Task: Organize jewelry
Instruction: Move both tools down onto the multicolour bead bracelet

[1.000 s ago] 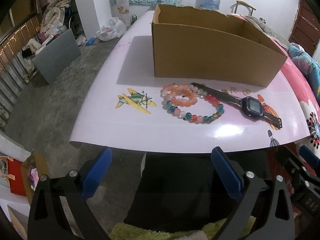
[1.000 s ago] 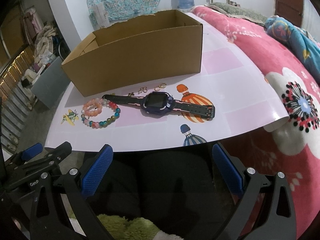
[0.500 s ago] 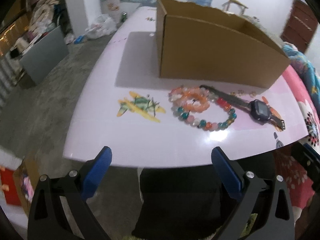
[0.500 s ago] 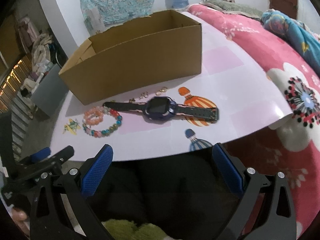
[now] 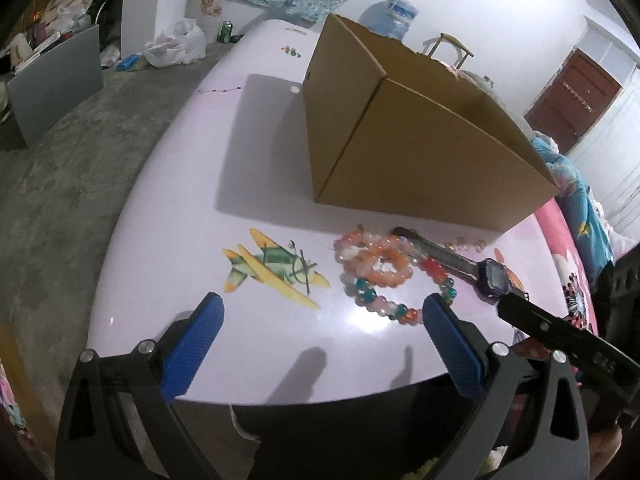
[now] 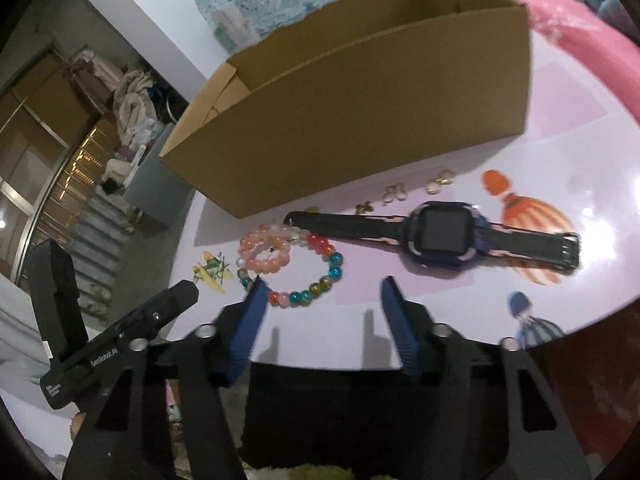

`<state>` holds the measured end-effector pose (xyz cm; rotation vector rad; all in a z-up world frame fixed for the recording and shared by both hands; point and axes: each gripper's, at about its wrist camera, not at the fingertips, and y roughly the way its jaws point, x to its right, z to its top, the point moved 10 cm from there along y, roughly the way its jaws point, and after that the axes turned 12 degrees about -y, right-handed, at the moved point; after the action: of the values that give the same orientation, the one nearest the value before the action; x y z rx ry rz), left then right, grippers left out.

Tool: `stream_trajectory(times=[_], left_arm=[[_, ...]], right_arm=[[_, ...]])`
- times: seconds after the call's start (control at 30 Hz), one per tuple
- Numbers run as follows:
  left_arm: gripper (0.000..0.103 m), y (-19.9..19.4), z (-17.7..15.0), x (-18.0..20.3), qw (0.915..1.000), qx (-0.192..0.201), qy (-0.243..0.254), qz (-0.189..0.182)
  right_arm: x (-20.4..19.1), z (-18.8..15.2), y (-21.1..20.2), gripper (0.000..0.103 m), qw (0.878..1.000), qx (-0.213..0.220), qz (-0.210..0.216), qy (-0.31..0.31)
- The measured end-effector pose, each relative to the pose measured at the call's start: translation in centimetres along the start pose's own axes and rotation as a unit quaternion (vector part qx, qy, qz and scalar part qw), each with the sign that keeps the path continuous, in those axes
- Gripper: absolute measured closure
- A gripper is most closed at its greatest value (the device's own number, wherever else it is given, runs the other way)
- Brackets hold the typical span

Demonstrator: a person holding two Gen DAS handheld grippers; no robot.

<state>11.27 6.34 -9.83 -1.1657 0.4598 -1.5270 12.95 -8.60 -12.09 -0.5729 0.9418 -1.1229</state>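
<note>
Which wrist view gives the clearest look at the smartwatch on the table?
The right wrist view: the smartwatch lies flat and unobstructed there, dark screen and both straps visible, in front of the cardboard box. In the left wrist view the smartwatch sits near the right edge, small and foreshortened, and the right gripper's finger covers its near strap.

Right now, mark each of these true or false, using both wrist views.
1. The watch lies inside the cardboard box. False: it lies on the table in front of the box.
2. The small pink bracelet lies within the ring of the multicoloured bracelet. True.
3. The right hand-held gripper holds the watch. False: its jaws are closing with nothing between them.
4. Small gold rings lie between the box and the watch. True.
5. The left hand-held gripper is shut. False: it is open and holds nothing.
</note>
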Motion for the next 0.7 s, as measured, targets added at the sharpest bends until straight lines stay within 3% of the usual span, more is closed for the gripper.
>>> stream_trajectory(times=[0.1, 0.23, 0.5, 0.63, 0.7], left_arm=[[0.007, 0.3, 0.5, 0.6, 0.9997, 0.011, 0.021, -0.001], [0.017, 0.9, 0.9, 2.2, 0.9979, 0.024, 0.059, -0.009], [0.049, 3.7, 1.4, 5.5, 0.9900, 0.010, 0.137, -0.033], [0.067, 5.4, 1.0, 5.9, 0.9864, -0.014, 0.162, -0.021], [0.069, 5.8, 1.0, 6.1, 0.9840, -0.015, 0.177, -0.013]], right_arm=[[0.1, 0.4, 1.3, 0.065, 1.000, -0.013, 0.003, 0.002], [0.1, 0.4, 2.6, 0.073, 0.999, -0.030, -0.006, -0.009], [0.3, 0.5, 3.8, 0.075, 0.998, -0.050, -0.032, -0.031], [-0.5, 0.8, 4.3, 0.076, 0.996, -0.051, -0.042, -0.054], [-1.1, 1.0, 4.6, 0.076, 0.995, -0.052, -0.044, -0.065]])
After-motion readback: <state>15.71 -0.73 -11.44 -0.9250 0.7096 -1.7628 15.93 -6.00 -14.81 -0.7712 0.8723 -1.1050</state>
